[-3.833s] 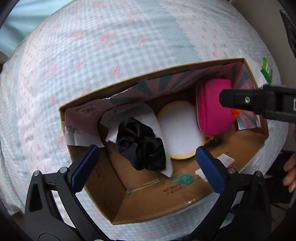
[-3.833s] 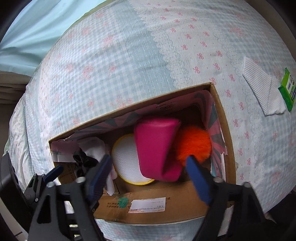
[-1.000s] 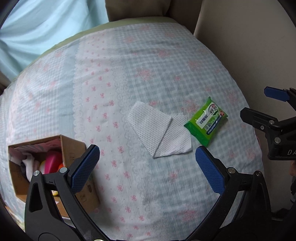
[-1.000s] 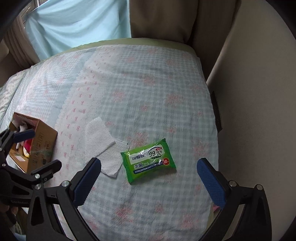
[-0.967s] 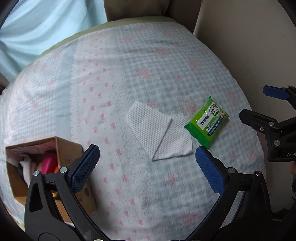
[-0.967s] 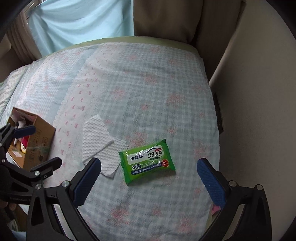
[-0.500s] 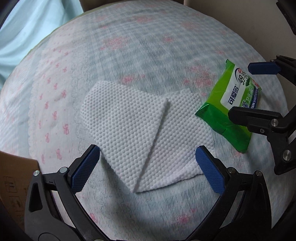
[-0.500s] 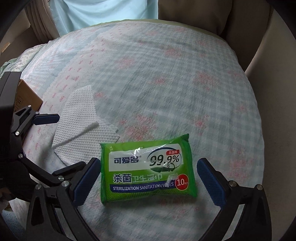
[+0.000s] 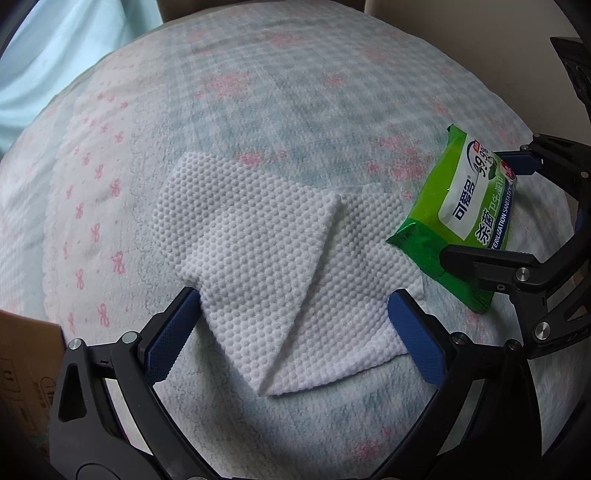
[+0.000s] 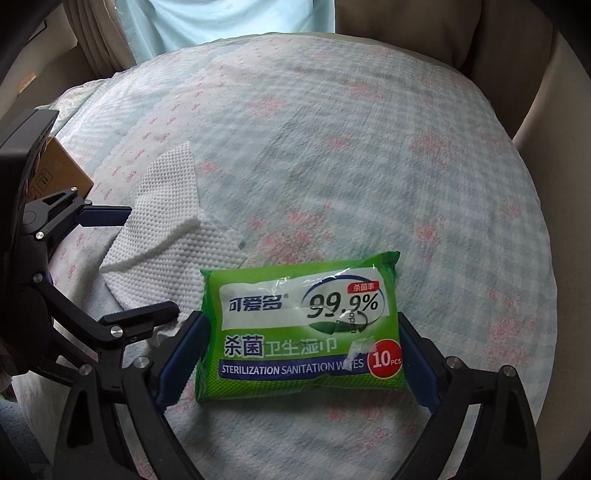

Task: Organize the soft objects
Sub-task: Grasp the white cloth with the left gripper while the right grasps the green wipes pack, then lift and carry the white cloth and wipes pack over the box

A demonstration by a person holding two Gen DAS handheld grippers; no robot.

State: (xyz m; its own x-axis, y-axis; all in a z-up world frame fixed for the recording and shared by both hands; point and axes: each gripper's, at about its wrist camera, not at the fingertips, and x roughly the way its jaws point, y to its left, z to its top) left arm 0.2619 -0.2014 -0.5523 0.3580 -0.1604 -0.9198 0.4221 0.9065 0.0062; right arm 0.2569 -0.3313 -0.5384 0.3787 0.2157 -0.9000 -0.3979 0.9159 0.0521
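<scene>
A folded white dotted cloth [image 9: 280, 280] lies flat on the checked bedspread [image 9: 258, 92]. My left gripper [image 9: 291, 306] is open, its blue fingers straddling the cloth's near part, low over it. A green pack of sanitation wipes [image 10: 303, 332] lies to the cloth's right. My right gripper [image 10: 299, 332] is open with a finger on each side of the pack. The pack also shows in the left wrist view [image 9: 465, 229], with the right gripper [image 9: 491, 210] around it. The cloth shows in the right wrist view [image 10: 170, 229], with the left gripper [image 10: 147, 262] over it.
A cardboard box corner [image 9: 22, 373] sits at the left edge; it also shows in the right wrist view [image 10: 59, 173]. A beige wall or headboard [image 10: 554, 129] rises on the right past the bed's edge. A light blue curtain [image 10: 221, 18] hangs beyond the bed.
Both grippers left the box, crossed the bed and came down. The left now straddles the white cloth and the right straddles the wipes pack; both stay open.
</scene>
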